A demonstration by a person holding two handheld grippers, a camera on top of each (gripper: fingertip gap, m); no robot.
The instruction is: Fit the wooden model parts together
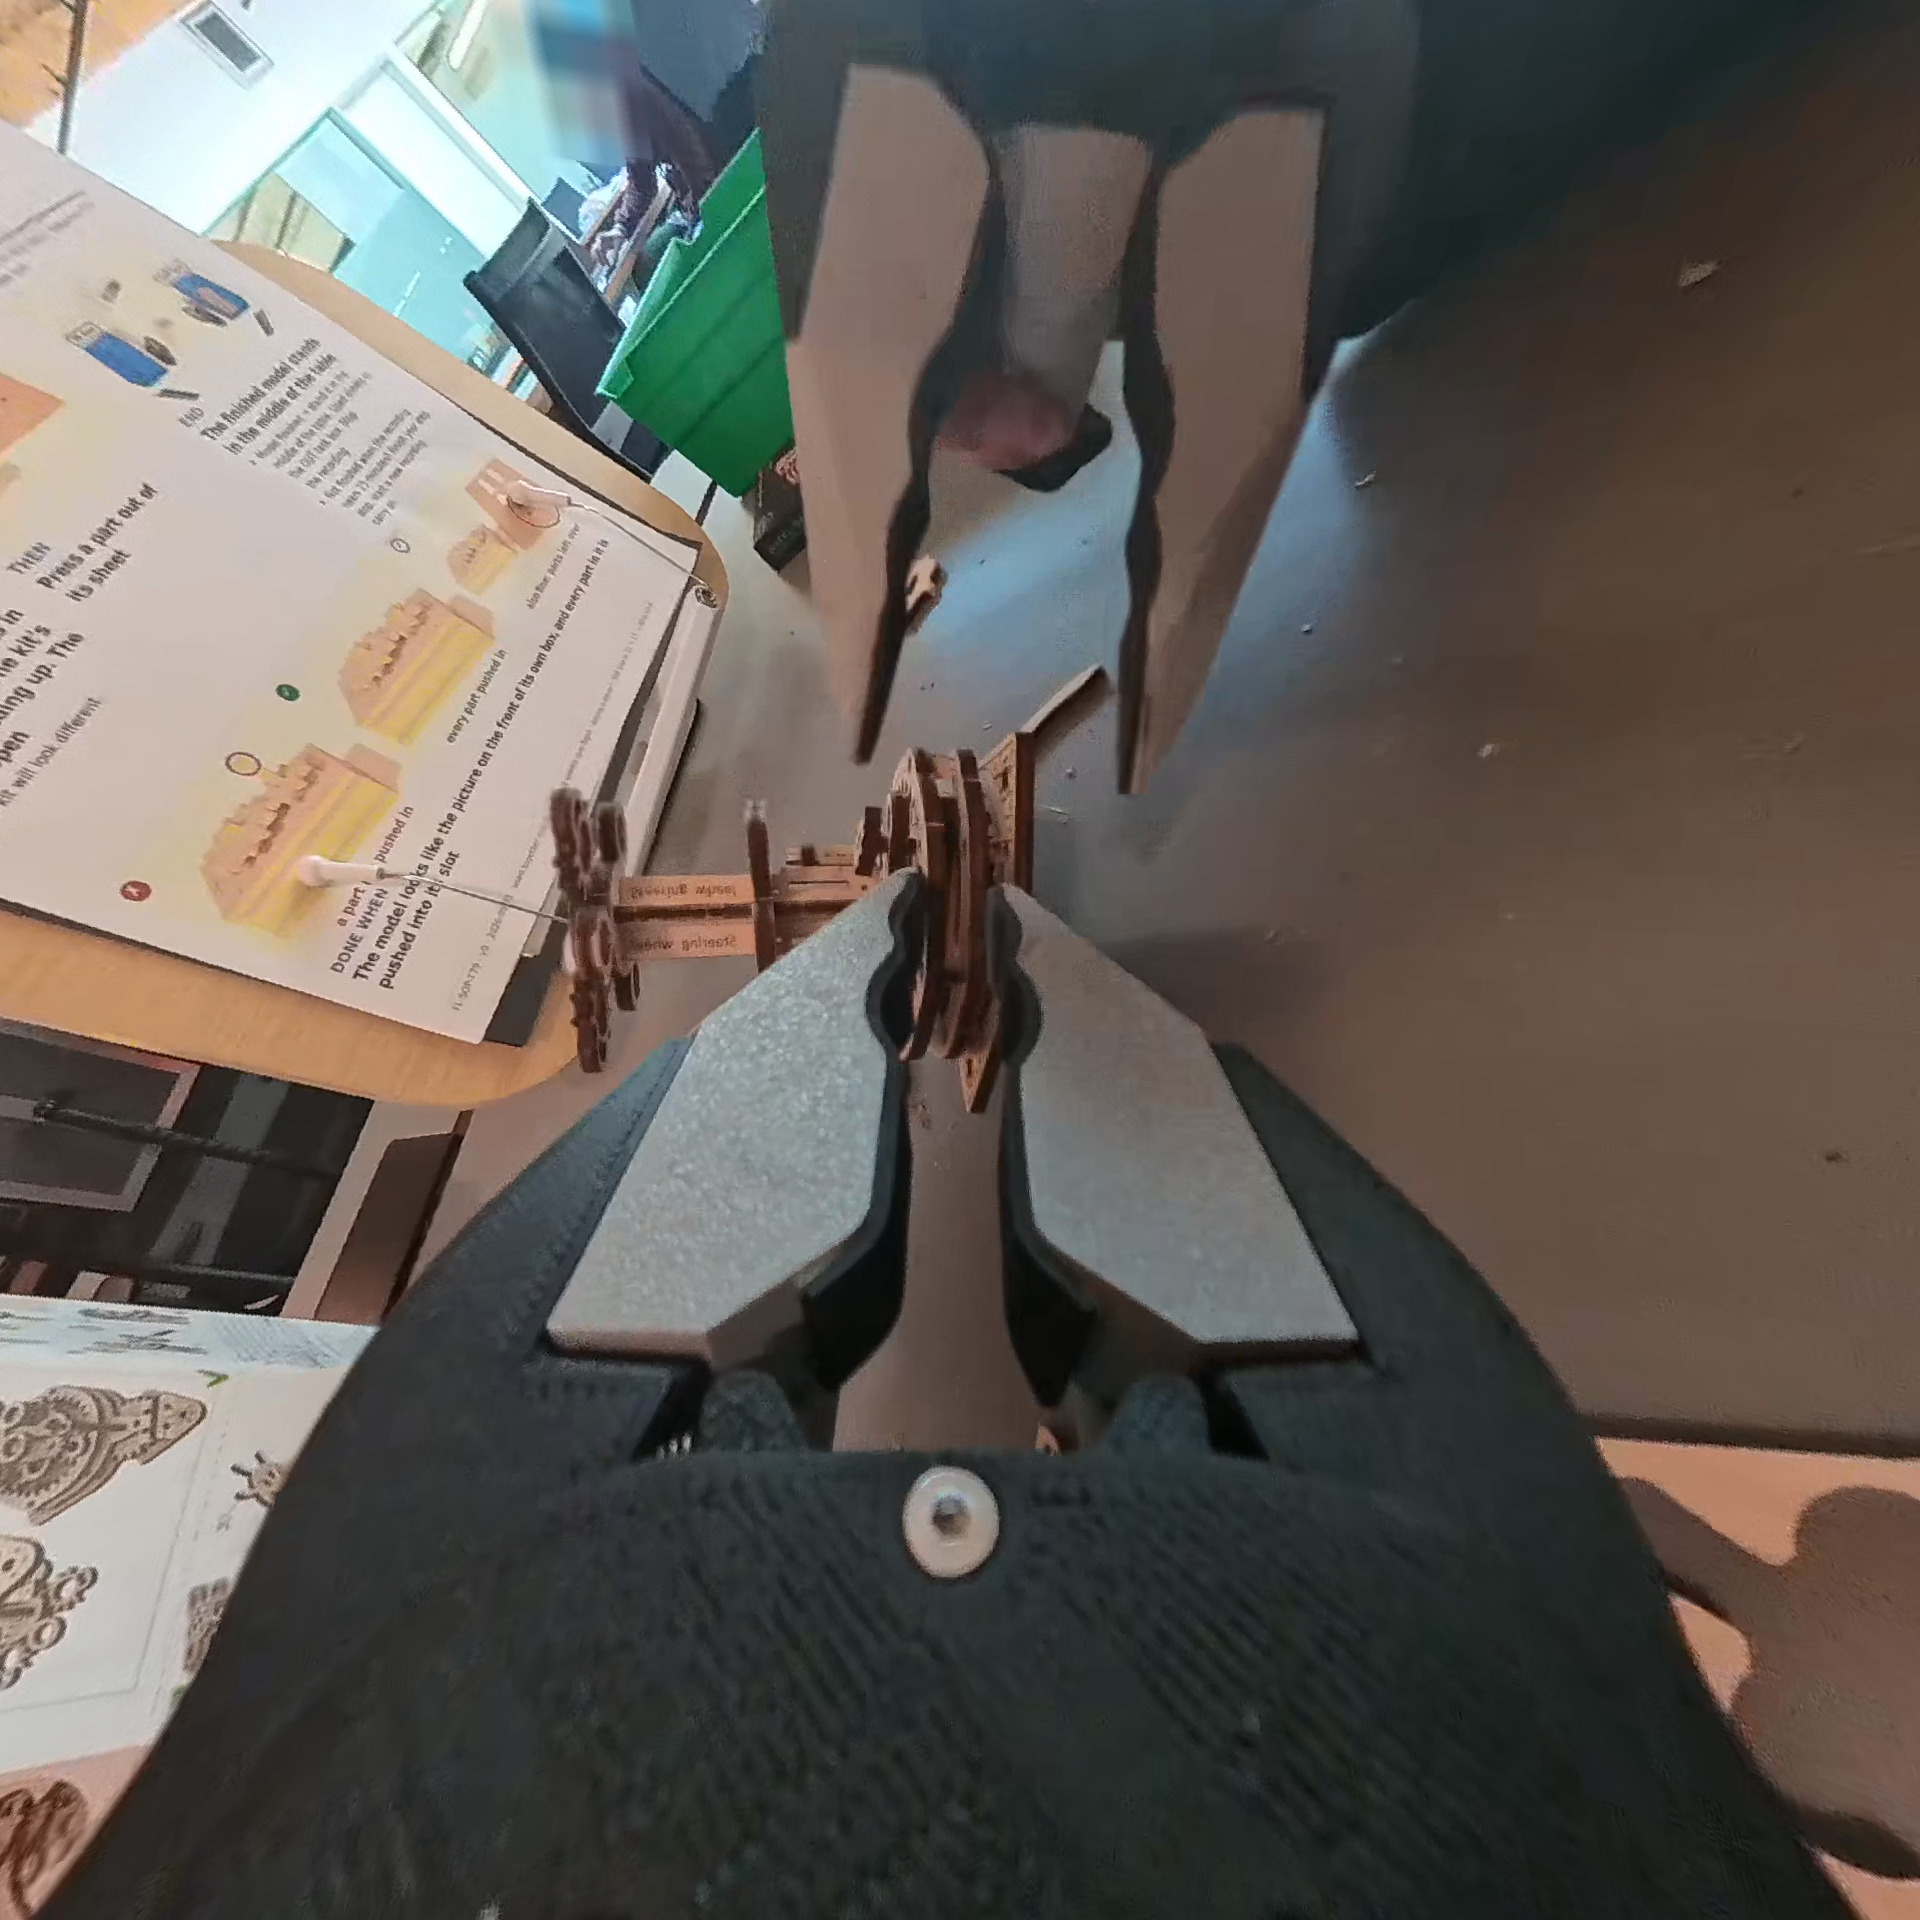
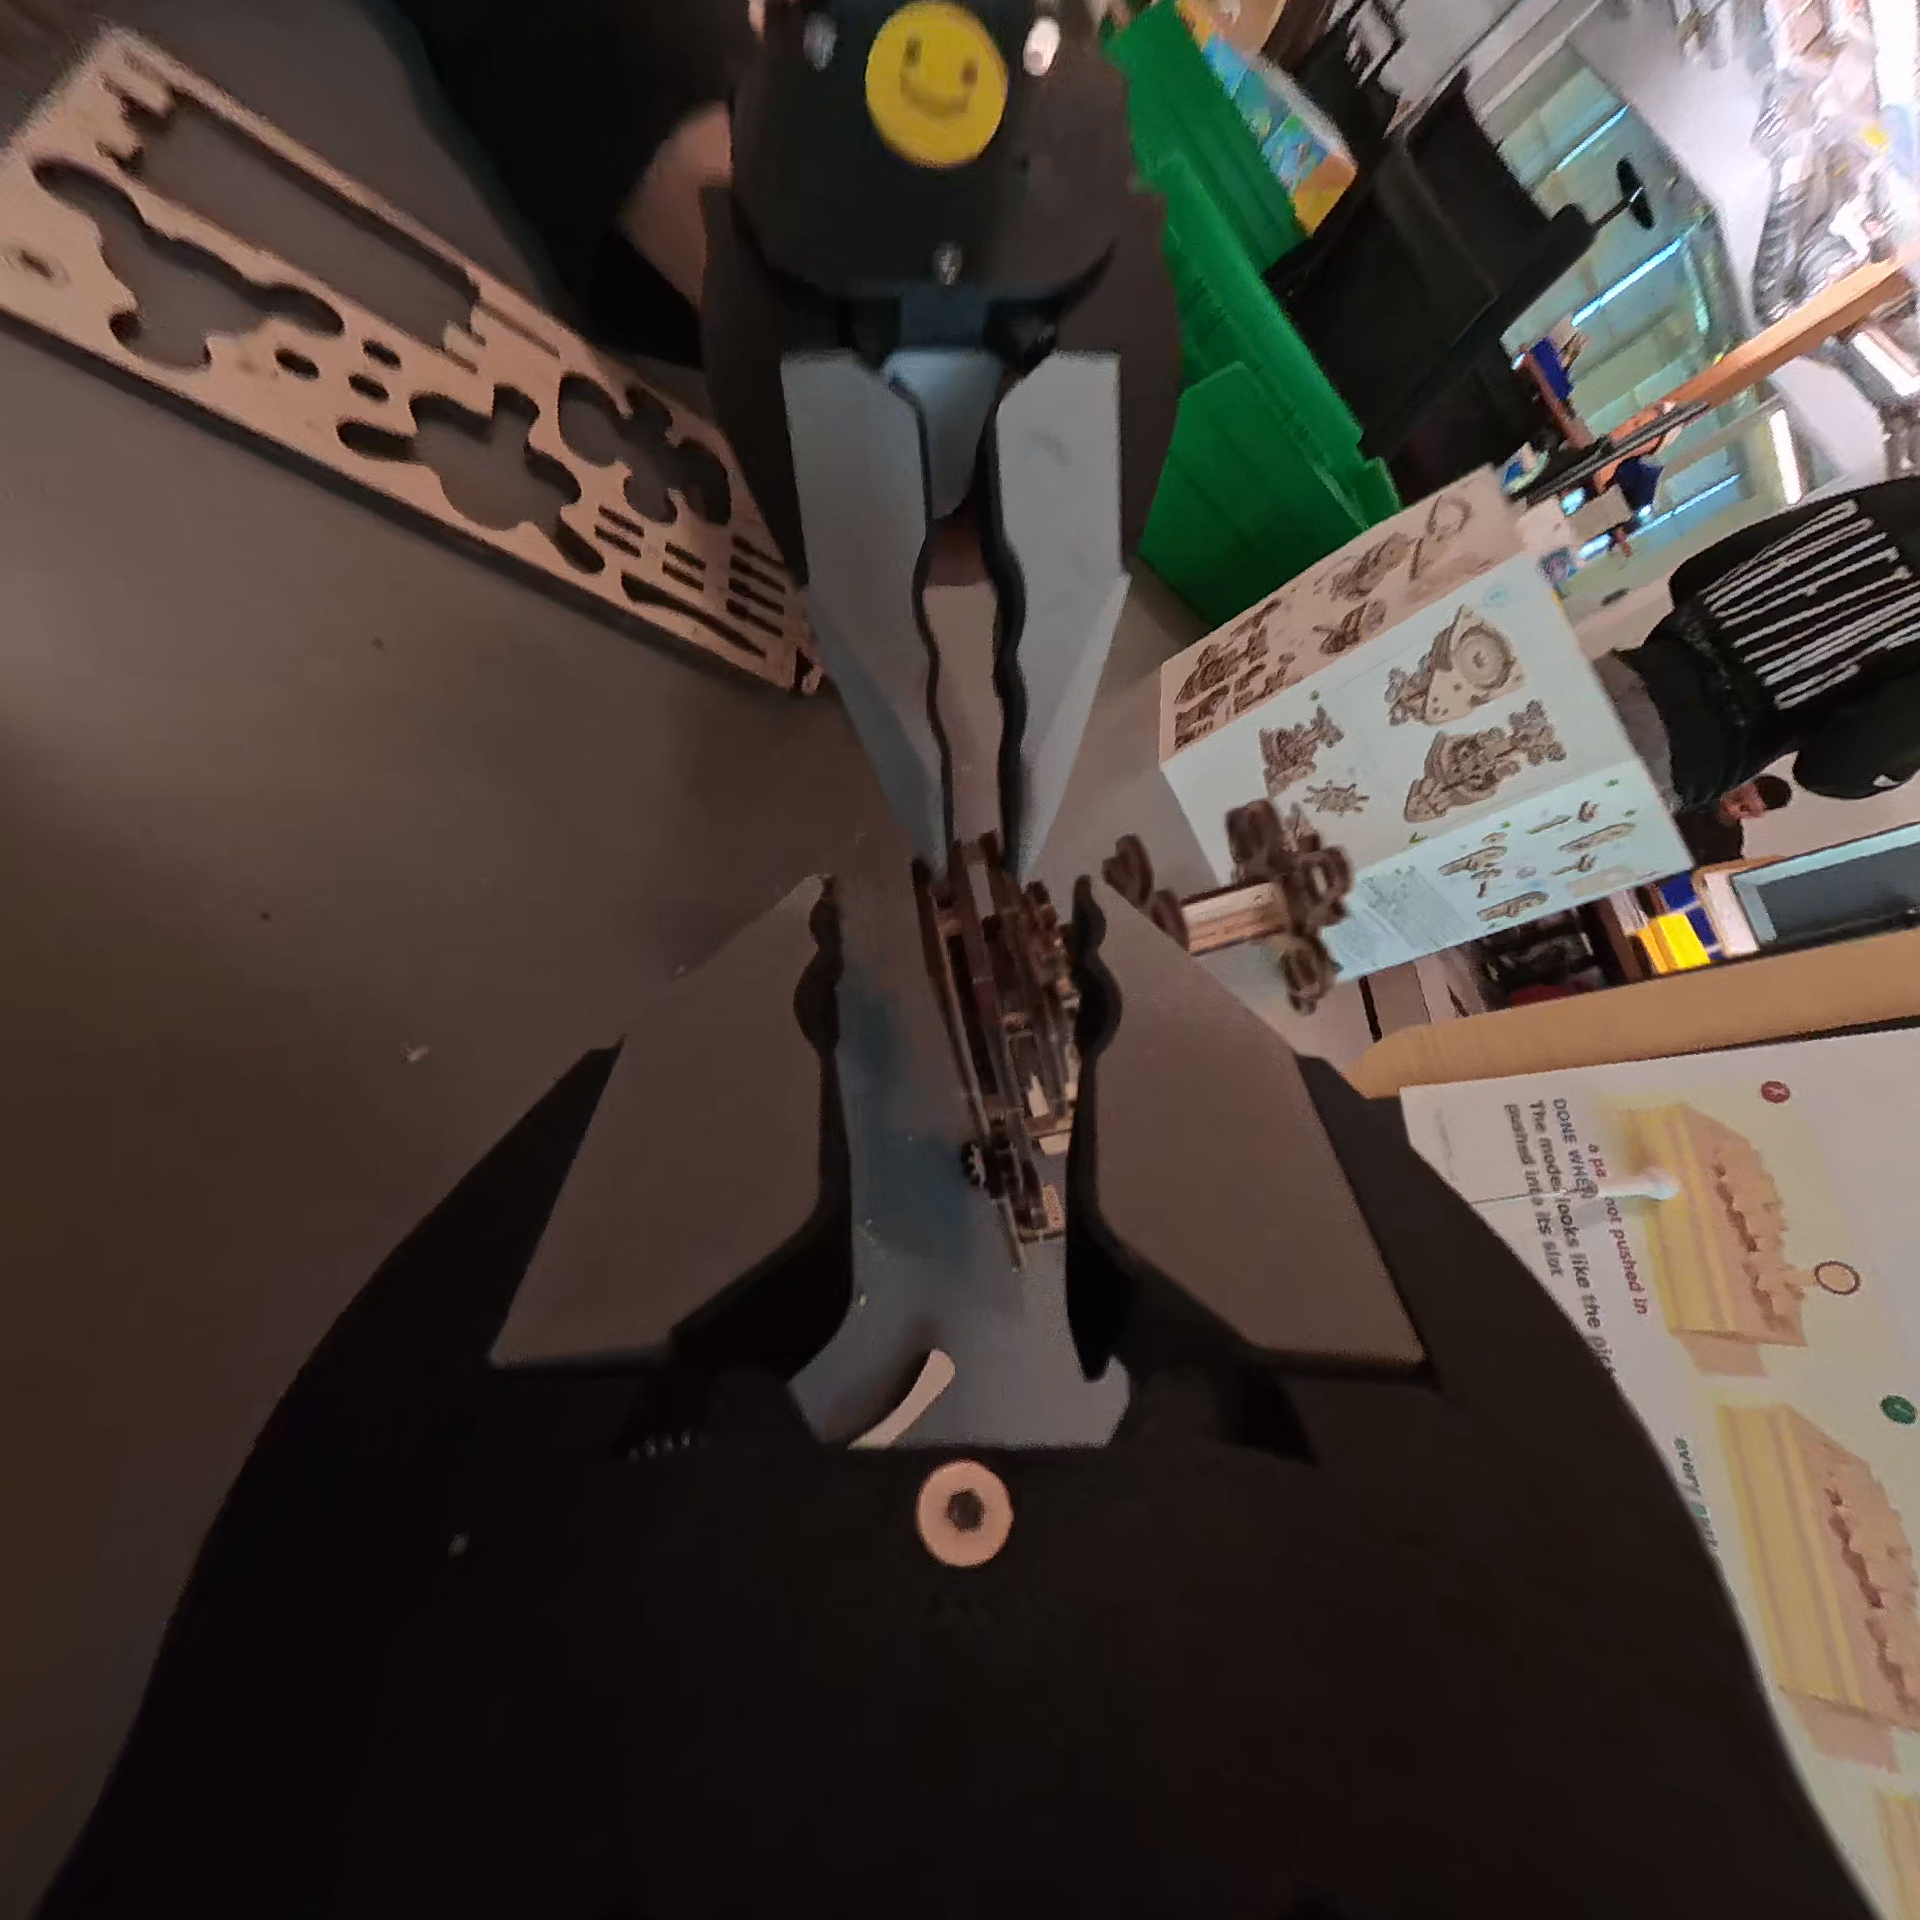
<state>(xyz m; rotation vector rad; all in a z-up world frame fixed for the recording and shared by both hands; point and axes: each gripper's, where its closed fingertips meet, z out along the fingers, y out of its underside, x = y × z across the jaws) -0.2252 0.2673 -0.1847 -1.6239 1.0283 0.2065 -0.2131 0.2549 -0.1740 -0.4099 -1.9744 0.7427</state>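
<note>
- The wooden model (image 1: 935,914) is a half-built assembly held up in the air above the dark worktop (image 1: 1507,987): a stack of round discs at one end, a slim shaft running left from them, and a toothed wheel (image 1: 592,914) at the shaft's far end.
- The left gripper (image 1: 956,914) has its fingers clamped on the disc stack, so it carries the whole model; the shaft and wheel stick out free to the left.
- The right gripper (image 1: 997,769) faces it from the far side, fingers apart, tips just beside the top of the discs; whether they touch the wood I cannot tell.
- In the right wrist view the discs sit in the gap between that gripper's own fingers (image 2: 727,1122), which stand apart on either side and do not look pressed on.
- A small star-shaped piece (image 1: 923,577) shows by one right fingertip; motion blur hides whether it is held or lying on the worktop beyond.
- Step in hand, as I judge it: steadying the model while the right gripper comes in to grip or press at the disc end.
- The next move likely calls for a gentle, square squeeze; the thin shaft could snap if twisted.
- Around: an emptied part sheet (image 2: 364,416) on the worktop, an instruction page (image 1: 312,623) on a board to the left, the kit box (image 2: 1403,748), and green bins (image 1: 707,353) beyond.
</note>
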